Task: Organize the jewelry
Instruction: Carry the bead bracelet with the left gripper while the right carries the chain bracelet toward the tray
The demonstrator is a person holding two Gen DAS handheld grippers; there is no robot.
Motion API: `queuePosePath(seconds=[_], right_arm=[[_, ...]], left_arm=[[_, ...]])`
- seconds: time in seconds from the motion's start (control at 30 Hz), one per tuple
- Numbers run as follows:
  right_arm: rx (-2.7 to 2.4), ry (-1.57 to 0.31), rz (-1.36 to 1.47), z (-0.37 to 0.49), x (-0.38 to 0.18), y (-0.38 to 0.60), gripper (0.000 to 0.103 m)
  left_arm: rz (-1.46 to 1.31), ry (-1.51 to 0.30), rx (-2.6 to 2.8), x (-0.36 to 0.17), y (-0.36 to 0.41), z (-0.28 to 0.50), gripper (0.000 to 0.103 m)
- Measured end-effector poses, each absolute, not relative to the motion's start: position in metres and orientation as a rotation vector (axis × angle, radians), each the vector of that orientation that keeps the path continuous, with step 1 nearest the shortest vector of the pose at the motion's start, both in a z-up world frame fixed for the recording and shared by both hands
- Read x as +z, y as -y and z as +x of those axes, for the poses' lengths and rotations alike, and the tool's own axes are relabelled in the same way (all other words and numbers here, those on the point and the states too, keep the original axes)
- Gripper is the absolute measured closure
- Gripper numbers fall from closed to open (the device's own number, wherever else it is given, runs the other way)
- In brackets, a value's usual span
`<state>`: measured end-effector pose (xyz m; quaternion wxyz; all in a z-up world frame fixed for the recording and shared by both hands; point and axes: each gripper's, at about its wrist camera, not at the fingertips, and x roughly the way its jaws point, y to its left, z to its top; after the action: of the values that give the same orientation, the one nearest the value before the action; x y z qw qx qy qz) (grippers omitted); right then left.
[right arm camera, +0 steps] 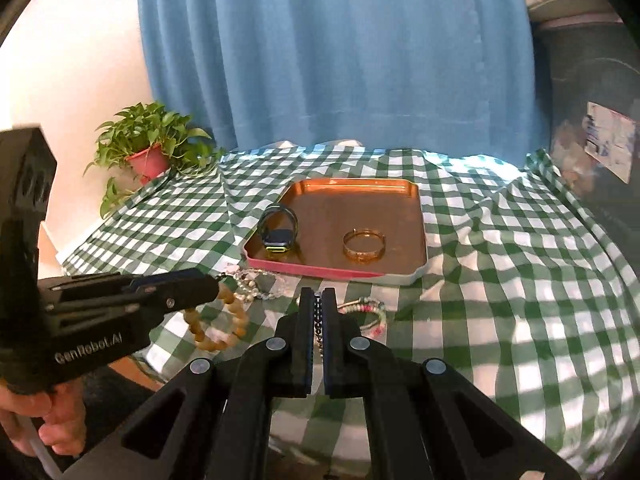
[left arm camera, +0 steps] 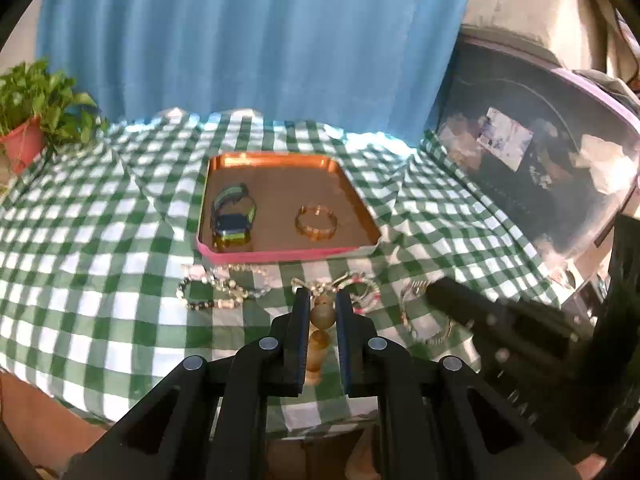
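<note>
A copper tray (left arm camera: 352, 188) with a pink rim sits on the checked cloth and holds a watch (left arm camera: 234, 222) and a gold bangle (left arm camera: 316, 222). The tray (right arm camera: 412, 216), watch (right arm camera: 280, 228) and bangle (right arm camera: 365, 245) also show in the right wrist view. My left gripper (left arm camera: 323, 306) is shut on a tan wooden bead bracelet (left arm camera: 322, 318), which hangs from it in the right wrist view (right arm camera: 218, 324). My right gripper (right arm camera: 319, 300) is shut on a dark beaded chain (right arm camera: 319, 320), in front of the tray. A pink-green bracelet (right arm camera: 370, 312) lies just beyond it.
Pearl and bead bracelets (left arm camera: 224, 290) lie on the cloth before the tray. A silver chain bracelet (left arm camera: 424, 312) lies by the right gripper. A potted plant (right arm camera: 150, 152) stands at back left, a blue curtain (right arm camera: 332, 60) behind, a dark plastic bin (left arm camera: 532, 168) at right.
</note>
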<state>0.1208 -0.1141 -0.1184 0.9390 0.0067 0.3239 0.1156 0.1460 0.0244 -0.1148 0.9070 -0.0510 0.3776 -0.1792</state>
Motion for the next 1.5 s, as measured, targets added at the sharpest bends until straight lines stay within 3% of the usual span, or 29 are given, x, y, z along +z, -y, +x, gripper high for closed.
queuePosePath(seconds=[0.67,1.07,1.5], right_arm=[[0.225,-0.454,-0.031,0.051,0.013,0.087,0.101],[0.232,-0.459,-0.062,0.073,0.014,0.081,0.101],[0.241,-0.550,-0.044,0.171,-0.038,0.101,0.101]], left_arm=[[0.033,-0.551,-0.284,0.008,-0.015,0.072,0.090],[0.021,-0.569,-0.290,-0.001,-0.017,0.109,0.090],[-0.057,-0.618,-0.325,-0.049,-0.036,0.205,0.090]])
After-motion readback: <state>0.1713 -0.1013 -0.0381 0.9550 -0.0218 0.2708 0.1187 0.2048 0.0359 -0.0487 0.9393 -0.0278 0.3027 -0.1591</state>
